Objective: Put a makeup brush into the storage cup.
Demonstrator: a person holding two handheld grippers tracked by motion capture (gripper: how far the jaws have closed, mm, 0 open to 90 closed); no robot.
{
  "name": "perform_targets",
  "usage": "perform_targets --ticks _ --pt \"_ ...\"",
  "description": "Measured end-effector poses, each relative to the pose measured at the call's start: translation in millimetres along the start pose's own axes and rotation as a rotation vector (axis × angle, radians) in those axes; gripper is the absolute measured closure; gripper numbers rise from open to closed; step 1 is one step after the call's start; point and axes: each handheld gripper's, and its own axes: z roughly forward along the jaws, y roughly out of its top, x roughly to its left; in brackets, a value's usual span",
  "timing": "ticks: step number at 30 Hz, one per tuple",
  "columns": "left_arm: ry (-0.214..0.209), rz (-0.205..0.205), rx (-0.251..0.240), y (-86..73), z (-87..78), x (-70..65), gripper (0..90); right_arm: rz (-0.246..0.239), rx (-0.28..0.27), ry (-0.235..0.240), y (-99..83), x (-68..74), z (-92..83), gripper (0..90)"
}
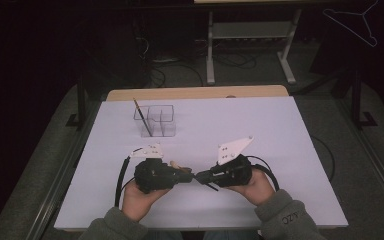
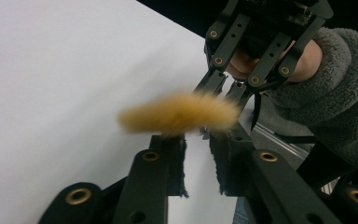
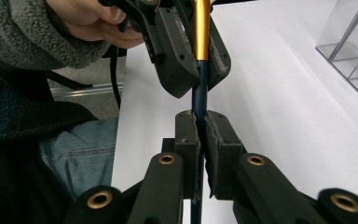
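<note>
Two grippers (image 1: 198, 176) pinch one brush (image 3: 199, 70)

Both forearms come in over the table's near edge, each in a grey fleece sleeve, and the two grippers point at each other tip to tip near the middle of that edge. The left hand (image 1: 139, 200) wraps the left gripper (image 1: 186, 176) from below, its grey plate uppermost. The right hand (image 1: 254, 190) cups the right gripper (image 1: 200, 177) the same way, the plate tilted up. In the right gripper view the right jaws are pressed together on a thin brush handle (image 3: 199, 100). The left jaws clamp the same handle higher up.
</note>
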Motion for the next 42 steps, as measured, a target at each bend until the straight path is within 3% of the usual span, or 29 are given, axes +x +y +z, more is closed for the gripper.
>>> perform_targets --ticks 3,4,7,10,13,18,25,35,42 --pt "-0.017 -0.003 -0.001 0.3 0.0 0.9 81.3 -0.015 0.004 -0.002 0.3 1.7 1.7 83.0" --pt "-0.006 0.004 0.003 0.2 0.6 0.4 81.4 -0.010 0.006 0.003 0.6 2.9 2.6 89.3" --pt "-0.026 0.010 0.018 0.0 2.4 0.3 83.2 -0.025 0.006 -0.003 0.5 3.4 3.1 89.4" --pt "0.039 0.047 0.047 1.2 4.7 -3.0 83.8 -0.031 0.022 -0.002 0.0 4.3 5.5 89.2" --pt "0.044 0.048 0.033 4.1 0.5 -2.2 83.9 -0.034 0.052 0.002 -4.1 4.1 4.8 84.2" --pt "0.082 0.069 0.038 8.7 -5.7 0.3 83.8 0.081 0.044 -0.035 -18.3 -1.9 -4.9 70.6" --pt "0.127 0.064 0.046 11.1 -12.2 6.2 83.9 0.175 0.055 -0.090 -36.3 -7.0 -17.3 66.1" --pt "0.187 0.055 0.040 19.6 -26.8 18.0 83.9 0.217 0.040 -0.145 -50.4 -9.6 -34.9 64.4" --pt "0.218 0.070 0.049 27.3 -32.6 22.1 83.9 0.232 0.032 -0.169 -56.3 -9.1 -43.9 62.9"
